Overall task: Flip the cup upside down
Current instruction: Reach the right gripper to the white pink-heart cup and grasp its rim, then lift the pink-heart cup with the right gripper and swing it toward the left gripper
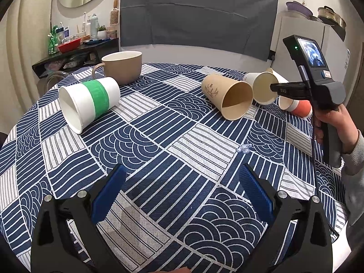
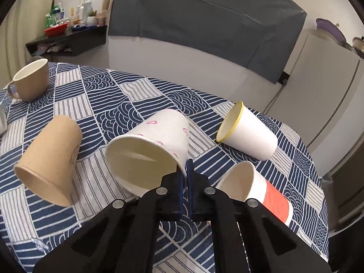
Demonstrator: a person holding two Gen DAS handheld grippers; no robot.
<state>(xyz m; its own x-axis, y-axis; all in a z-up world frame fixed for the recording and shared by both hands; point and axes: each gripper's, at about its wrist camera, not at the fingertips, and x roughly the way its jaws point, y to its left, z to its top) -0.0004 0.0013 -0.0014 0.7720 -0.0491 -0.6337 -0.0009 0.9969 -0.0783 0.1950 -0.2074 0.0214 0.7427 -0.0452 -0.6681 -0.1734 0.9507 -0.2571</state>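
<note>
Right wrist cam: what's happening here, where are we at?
A person holds a gripper in each hand over a patterned tablecloth. The right gripper is shut on the rim of the white cup with pink hearts, which is tipped on its side with its mouth toward the camera, not yet upside down. The left gripper is open and holds nothing. The other paper cups lie on their sides; the beige mug stands upright.

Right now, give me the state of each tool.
Left tool: open, holding nothing.
Right tool: shut on the heart cup at its rim.
</note>
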